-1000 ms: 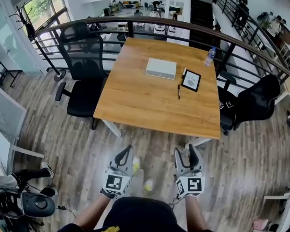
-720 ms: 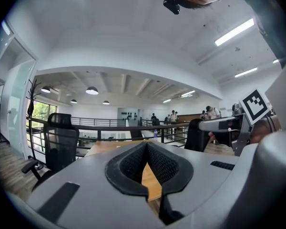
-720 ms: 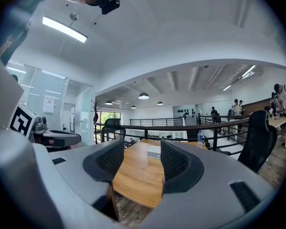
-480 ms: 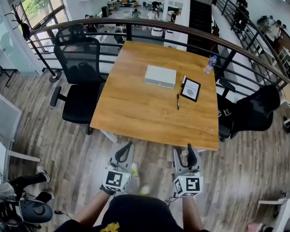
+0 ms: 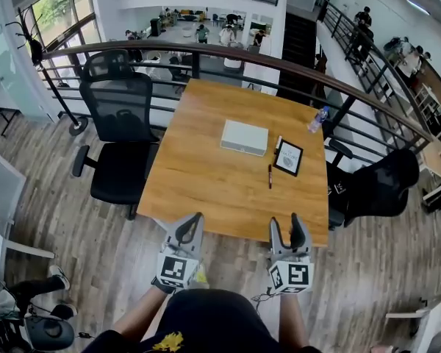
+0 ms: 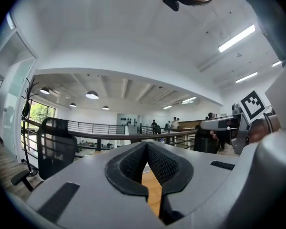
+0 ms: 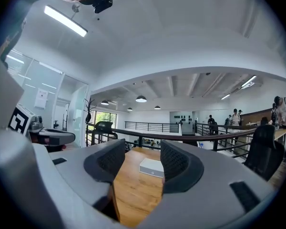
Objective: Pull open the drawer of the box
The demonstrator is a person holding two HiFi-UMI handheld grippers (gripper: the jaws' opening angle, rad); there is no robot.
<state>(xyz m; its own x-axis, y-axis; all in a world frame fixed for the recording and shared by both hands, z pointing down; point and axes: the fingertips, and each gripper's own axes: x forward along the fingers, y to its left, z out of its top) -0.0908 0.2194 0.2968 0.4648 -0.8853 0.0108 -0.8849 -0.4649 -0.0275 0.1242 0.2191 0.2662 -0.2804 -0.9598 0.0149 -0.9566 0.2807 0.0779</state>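
A flat white box [image 5: 244, 137] lies on the far half of the wooden table [image 5: 228, 190]; its drawer looks closed. Both grippers hover level at the table's near edge, well short of the box. My left gripper [image 5: 193, 220] is shut with nothing in it; its fingertips meet in the left gripper view [image 6: 146, 144]. My right gripper [image 5: 287, 225] is open, and its jaws have just been closing a little with nothing between them. In the right gripper view the box [image 7: 151, 167] shows far off, through the gap of the right gripper [image 7: 143, 157].
A framed picture [image 5: 289, 157], a pen [image 5: 270, 176] and a bottle [image 5: 317, 118] lie right of the box. Black office chairs stand at the table's left [image 5: 121, 134] and right [image 5: 378, 182]. A curved railing [image 5: 279, 61] runs behind the table.
Both grippers have moved forward from over the floor to the table's near edge, rising a little. The table and box now sit closer in the head view.
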